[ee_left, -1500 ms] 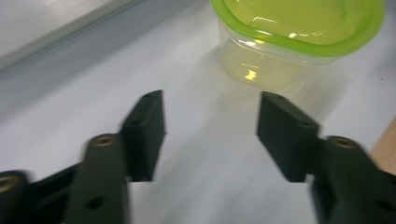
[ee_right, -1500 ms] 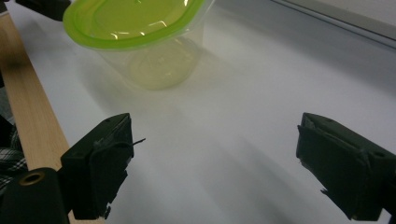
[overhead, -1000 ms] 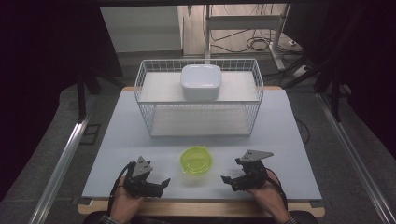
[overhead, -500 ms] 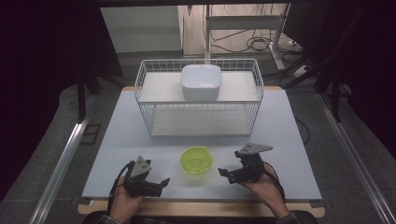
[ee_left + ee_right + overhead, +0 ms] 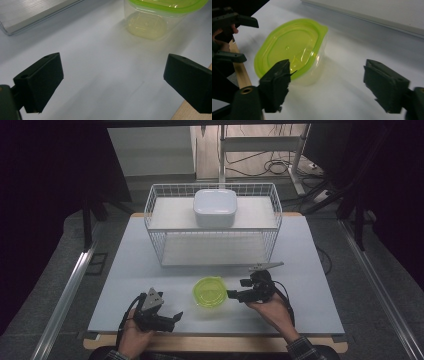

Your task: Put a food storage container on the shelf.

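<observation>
A small clear container with a lime-green lid (image 5: 210, 291) was seen standing on the table (image 5: 310, 285), near the front edge, approx. mid-width. The lid was on and appeared seated; a pull tab at one corner was visible in the right gripper view (image 5: 294, 53).

The right hand-held gripper (image 5: 233, 294) was held just right of the container, jaws pointed at it. Its jaws were spread, and had just been closing somewhat from a wider gap. In the right gripper view one jaw was seen in front of the container's near side, the other well clear over bare table; nothing was pinched. Whether the near jaw tip touched the container's wall could not be told.

The left hand-held gripper (image 5: 176, 316) was held close to the front edge, left of the container and apart from it. Its jaws were spread wide w/ only bare table between them in the left gripper view, the container (image 5: 160, 17) seen farther off, beyond the jaws.

A white wire basket (image 5: 150, 215) was set toward the back edge, approx. centred. A white lidded box (image 5: 215, 207) was seen at the basket's upper level, approx. mid-width.
</observation>
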The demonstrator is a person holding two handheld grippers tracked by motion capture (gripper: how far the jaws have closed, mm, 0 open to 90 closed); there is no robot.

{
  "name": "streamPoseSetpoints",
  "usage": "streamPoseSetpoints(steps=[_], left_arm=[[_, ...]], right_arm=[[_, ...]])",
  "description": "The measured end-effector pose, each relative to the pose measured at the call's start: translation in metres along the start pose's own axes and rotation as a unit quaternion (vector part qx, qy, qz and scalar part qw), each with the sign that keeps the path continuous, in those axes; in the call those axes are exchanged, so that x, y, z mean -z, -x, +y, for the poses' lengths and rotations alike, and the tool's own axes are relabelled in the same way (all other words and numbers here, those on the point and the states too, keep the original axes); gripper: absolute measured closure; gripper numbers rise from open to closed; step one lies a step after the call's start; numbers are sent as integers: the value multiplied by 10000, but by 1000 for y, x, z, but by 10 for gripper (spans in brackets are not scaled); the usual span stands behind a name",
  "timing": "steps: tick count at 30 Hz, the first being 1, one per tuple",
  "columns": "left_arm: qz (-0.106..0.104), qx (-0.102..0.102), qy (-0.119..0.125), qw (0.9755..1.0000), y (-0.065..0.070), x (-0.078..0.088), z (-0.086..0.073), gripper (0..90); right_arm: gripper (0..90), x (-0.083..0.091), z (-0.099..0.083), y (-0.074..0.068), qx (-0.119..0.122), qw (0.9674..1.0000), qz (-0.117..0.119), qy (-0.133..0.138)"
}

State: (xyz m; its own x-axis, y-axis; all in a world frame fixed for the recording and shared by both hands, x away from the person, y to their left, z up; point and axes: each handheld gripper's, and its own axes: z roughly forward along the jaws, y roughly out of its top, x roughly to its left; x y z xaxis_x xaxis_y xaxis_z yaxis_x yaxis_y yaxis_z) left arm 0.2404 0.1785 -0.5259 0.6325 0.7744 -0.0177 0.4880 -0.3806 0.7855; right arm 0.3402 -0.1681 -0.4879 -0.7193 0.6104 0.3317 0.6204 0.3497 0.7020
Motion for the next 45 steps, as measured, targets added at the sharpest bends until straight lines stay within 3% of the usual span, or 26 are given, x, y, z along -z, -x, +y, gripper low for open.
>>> streamPoseSetpoints(steps=[6, 11, 12, 19, 20, 29, 33, 40, 43, 45], left_arm=[[-12, -29, -35, 10000, 1, -1, 0, 27], [-19, -78, -47, 10000, 2, -1, 0, 28], [-23, -83, -49, 10000, 2, -1, 0, 29], [-29, -138, -83, 9999, 3, -2, 0, 30], [-30, -144, -88, 9999, 3, -2, 0, 31], [-47, -172, -101, 9998, 4, -2, 0, 32], [-36, -197, -109, 9997, 5, -2, 0, 33], [-23, -199, -108, 9997, 5, -2, 0, 37], [-19, -213, -111, 9997, 5, -2, 0, 37], [-18, -212, -112, 9997, 5, -2, 0, 37]], right_arm=[[369, -10, 10, 0, -86, 9999, 113, 13], [448, -17, 16, 4, -428, 9986, 317, -71], [483, -20, 18, 6, -614, 9972, 422, -96], [540, -24, 23, 13, -940, 9938, 580, -134], [553, -26, 24, 15, -1050, 9921, 661, -179], [671, -35, 22, 19, -1328, 9874, 795, -324], [776, -36, 20, 22, -1588, 9819, 980, -329], [818, -35, 19, 22, -1734, 9774, 1170, -312], [823, -34, 20, 19, -1698, 9777, 1205, -260], [825, -32, 23, 15, -1573, 9805, 1155, -240]])
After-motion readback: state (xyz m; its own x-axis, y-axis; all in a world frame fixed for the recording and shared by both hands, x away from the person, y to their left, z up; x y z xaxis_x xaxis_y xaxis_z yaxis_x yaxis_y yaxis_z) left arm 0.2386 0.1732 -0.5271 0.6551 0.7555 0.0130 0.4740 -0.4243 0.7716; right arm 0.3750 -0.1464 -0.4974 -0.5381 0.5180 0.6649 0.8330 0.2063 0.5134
